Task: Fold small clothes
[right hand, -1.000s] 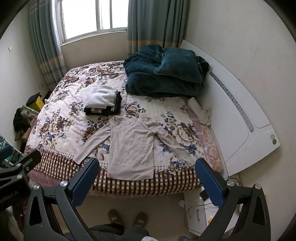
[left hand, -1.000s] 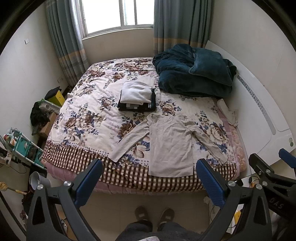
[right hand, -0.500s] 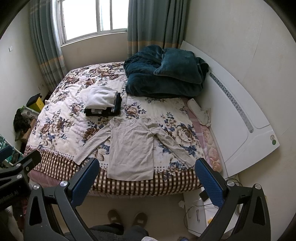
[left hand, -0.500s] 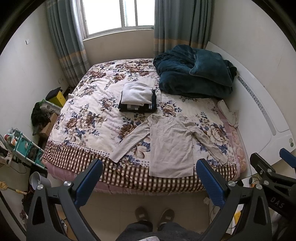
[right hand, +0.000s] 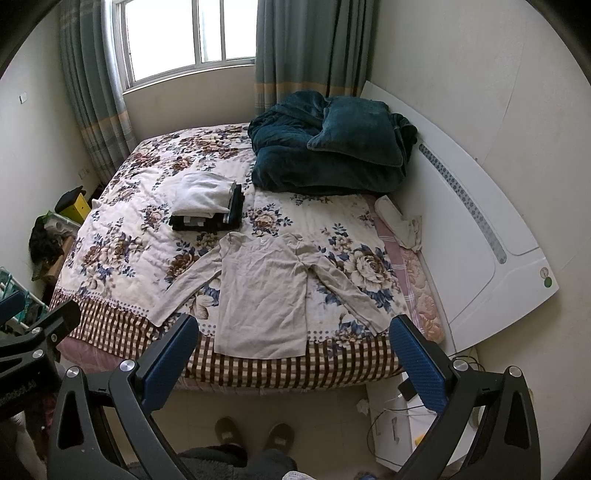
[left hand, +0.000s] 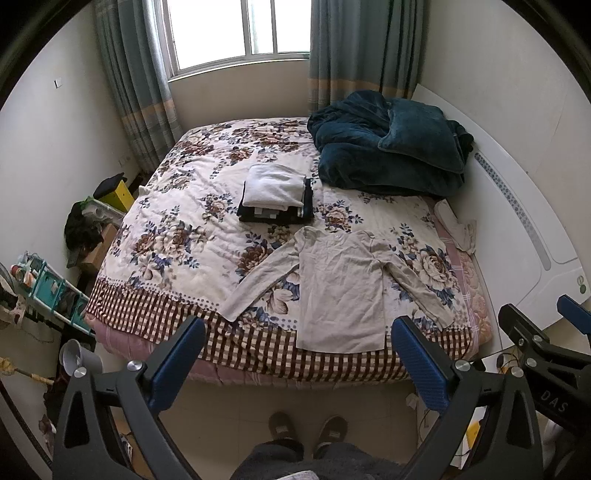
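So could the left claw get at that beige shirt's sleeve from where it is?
Probably yes. The left claw is open and empty, raised over the bed's near edge, and the beige shirt lies flat with its sleeve spread out. Nothing lies between them.

Sunlit window (left hand: 236,33), teal curtains (left hand: 364,48), floral bed (left hand: 177,236)

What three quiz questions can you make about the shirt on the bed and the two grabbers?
1. True or false: the beige long-sleeved shirt lies spread flat with both sleeves out.
2. What sits just beyond the shirt's collar? A) folded clothes stack B) a laundry basket C) a suitcase
3. Fill in: the left gripper and right gripper are both ____ and hold nothing.

Key: 1 true; 2 A; 3 open.
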`<control>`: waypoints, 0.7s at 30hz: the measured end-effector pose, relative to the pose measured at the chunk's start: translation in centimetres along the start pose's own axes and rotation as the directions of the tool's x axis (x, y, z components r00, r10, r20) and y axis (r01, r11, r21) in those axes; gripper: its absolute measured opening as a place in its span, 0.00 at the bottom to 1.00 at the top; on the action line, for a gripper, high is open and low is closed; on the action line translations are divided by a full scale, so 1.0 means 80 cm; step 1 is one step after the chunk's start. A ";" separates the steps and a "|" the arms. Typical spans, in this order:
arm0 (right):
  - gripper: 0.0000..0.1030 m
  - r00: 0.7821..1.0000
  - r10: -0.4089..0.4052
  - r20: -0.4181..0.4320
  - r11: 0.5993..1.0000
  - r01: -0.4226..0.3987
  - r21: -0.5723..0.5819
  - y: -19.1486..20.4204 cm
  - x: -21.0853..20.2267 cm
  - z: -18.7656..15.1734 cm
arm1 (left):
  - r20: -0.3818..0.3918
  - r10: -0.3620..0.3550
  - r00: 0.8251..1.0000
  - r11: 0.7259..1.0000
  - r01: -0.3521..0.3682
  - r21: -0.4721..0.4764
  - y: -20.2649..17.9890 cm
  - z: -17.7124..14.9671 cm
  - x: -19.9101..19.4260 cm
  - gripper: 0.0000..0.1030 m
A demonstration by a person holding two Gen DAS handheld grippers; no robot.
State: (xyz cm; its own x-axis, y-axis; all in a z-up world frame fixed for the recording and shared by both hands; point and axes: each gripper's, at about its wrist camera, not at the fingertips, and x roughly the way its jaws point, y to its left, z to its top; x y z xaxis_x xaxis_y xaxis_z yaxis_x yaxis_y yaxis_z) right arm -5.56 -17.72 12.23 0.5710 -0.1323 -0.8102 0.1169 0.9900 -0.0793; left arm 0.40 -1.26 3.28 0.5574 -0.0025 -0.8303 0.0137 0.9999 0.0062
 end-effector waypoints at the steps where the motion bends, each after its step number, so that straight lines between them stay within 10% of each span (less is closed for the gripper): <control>1: 1.00 1.000 0.002 0.000 1.000 -0.002 -0.002 -0.002 -0.002 0.002 | 0.001 -0.002 1.000 1.000 0.002 0.002 0.003 -0.002 0.000 1.00; 12: 1.00 1.000 0.023 0.000 1.000 -0.023 -0.010 -0.026 0.007 0.004 | 0.027 -0.011 1.000 0.999 0.012 -0.034 -0.012 -0.006 0.008 1.00; 21: 1.00 1.000 -0.022 -0.016 0.996 0.024 0.082 -0.079 0.111 0.015 | 0.016 0.122 0.992 0.991 -0.121 -0.052 -0.025 0.012 0.115 1.00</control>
State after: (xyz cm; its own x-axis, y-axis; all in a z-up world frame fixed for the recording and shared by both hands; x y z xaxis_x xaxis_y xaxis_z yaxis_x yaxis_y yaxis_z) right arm -0.24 -25.19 6.23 0.5552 -0.1537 -0.8174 0.1968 0.9791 -0.0504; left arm 6.32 -3.29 -3.84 0.5680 0.1188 -0.8144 -0.0965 0.9923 0.0775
